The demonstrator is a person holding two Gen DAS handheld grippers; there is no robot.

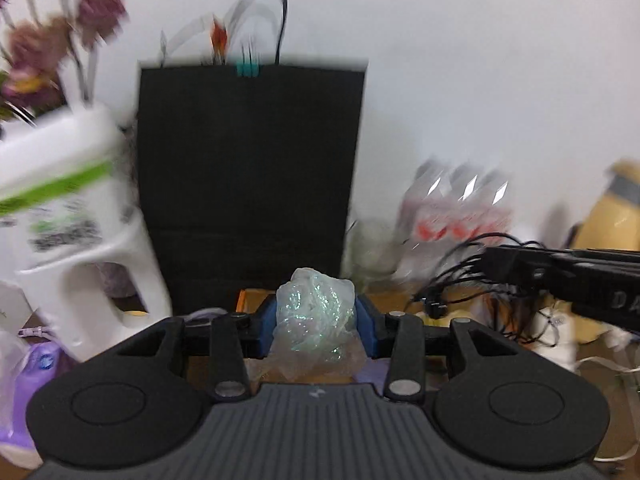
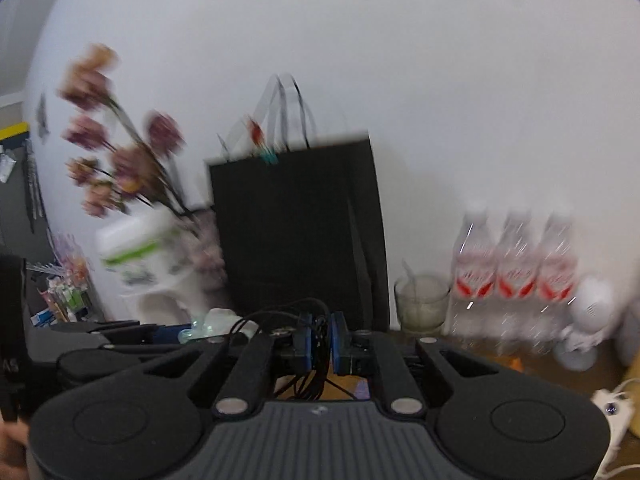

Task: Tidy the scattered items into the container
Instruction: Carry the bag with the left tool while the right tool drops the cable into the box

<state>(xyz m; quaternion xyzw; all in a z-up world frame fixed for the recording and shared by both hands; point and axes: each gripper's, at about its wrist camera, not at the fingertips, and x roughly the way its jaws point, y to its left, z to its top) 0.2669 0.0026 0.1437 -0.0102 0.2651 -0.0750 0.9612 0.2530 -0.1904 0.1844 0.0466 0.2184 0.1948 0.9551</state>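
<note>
Your left gripper (image 1: 316,318): jaws clenched on a crumpled iridescent plastic wrapper (image 1: 316,320), near the black paper bag (image 1: 248,168). Your right gripper (image 2: 320,342): jaws clamped on tangled black cables (image 2: 308,356), bag (image 2: 296,224) beyond.

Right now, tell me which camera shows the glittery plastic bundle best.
The left wrist view: the glittery plastic bundle fills the centre, clamped between the left gripper's blue jaws, in front of the black bag. The right wrist view shows only a pale, blurred sliver of it at the left.
</note>
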